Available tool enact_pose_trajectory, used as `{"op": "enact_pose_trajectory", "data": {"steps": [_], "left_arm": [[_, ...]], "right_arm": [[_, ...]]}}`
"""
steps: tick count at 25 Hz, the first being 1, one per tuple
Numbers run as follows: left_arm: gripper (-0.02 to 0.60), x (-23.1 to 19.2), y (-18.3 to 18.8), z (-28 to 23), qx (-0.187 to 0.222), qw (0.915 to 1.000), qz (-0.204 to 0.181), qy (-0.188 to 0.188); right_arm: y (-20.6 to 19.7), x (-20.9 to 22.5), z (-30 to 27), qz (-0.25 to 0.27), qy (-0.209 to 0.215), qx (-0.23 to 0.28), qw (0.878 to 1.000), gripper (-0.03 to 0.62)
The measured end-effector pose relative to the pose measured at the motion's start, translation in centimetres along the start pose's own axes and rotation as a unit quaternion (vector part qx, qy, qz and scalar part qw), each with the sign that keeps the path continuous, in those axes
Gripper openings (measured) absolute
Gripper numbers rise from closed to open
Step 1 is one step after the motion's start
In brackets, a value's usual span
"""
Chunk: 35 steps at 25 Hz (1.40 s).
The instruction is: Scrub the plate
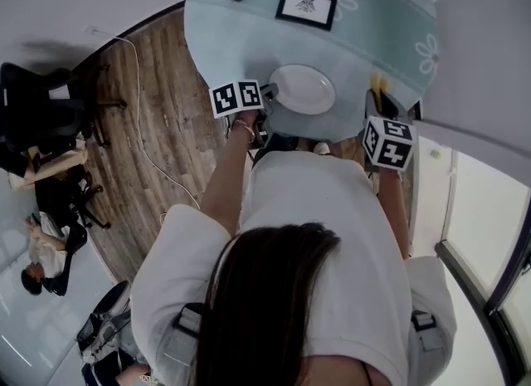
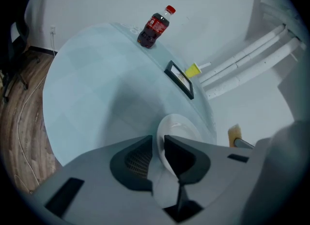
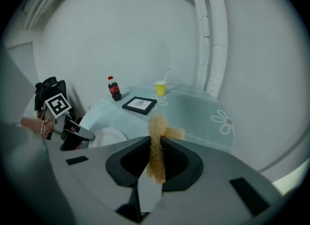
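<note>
Risk: left tool [image 2: 160, 141] clamps only the thin rim of white round ceramic plate [image 2: 180, 124] near edge of pale-blue round counter [image 2: 97, 88]; right tool [image 3: 156, 141], clenched on tan fibrous scrub pad [image 3: 158, 122], isn't on it yet – hard push cd slip grip, skid plate off

White short-sleeved shirt [image 1: 323, 210], grey shoulder straps [image 1: 184, 326], long dark hair [image 1: 265, 293], wrist bracelet [image 1: 243, 126]. Left gripper [image 2: 160, 142], right gripper [image 3: 156, 144]: grey shells, black-and-white marker cubes [image 1: 236, 98].

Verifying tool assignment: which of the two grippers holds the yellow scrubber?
The right gripper: a yellow fibrous scrubber is pinched between its jaws. The left gripper instead clamps the rim of the white plate.
</note>
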<state>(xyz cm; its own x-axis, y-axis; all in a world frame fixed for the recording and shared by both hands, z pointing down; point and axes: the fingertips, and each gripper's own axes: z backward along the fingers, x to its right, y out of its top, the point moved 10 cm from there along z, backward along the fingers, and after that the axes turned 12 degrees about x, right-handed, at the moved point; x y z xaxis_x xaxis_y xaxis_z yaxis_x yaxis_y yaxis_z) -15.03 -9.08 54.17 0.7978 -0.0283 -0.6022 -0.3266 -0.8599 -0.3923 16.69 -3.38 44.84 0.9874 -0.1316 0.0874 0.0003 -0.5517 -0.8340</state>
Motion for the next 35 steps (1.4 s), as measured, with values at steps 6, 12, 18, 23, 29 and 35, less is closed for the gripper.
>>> {"op": "enact_pose_trajectory", "data": {"steps": [6, 12, 18, 23, 29, 35], "left_arm": [[0.048, 0.5, -0.4, -0.1, 0.016, 0.9990, 0.040, 0.016], [0.048, 0.6, -0.6, 0.1, 0.027, 0.9981, 0.051, 0.023], [0.047, 0.6, -0.8, 0.2, 0.032, 0.9974, 0.060, 0.025], [0.044, 0.4, -0.9, 0.2, 0.027, 0.9964, 0.077, 0.022], [0.044, 0.4, -1.0, 0.2, 0.024, 0.9961, 0.084, 0.016], [0.044, 0.3, -0.9, 0.2, 0.020, 0.9963, 0.083, 0.011]], "right_arm": [[-0.1, -1.4, -0.6, 0.020, 0.020, -0.012, 1.000, 0.067], [-1.2, -3.2, -1.6, 0.044, 0.054, -0.050, 0.996, 0.067], [-2.2, -5.4, -2.8, 0.085, 0.078, -0.085, 0.990, 0.067], [-3.2, -6.8, -3.8, 0.094, 0.091, -0.116, 0.985, 0.067], [-4.6, -7.7, -4.8, 0.115, 0.086, -0.153, 0.978, 0.067], [-4.1, -7.8, -5.9, 0.124, 0.077, -0.149, 0.978, 0.067]]}}
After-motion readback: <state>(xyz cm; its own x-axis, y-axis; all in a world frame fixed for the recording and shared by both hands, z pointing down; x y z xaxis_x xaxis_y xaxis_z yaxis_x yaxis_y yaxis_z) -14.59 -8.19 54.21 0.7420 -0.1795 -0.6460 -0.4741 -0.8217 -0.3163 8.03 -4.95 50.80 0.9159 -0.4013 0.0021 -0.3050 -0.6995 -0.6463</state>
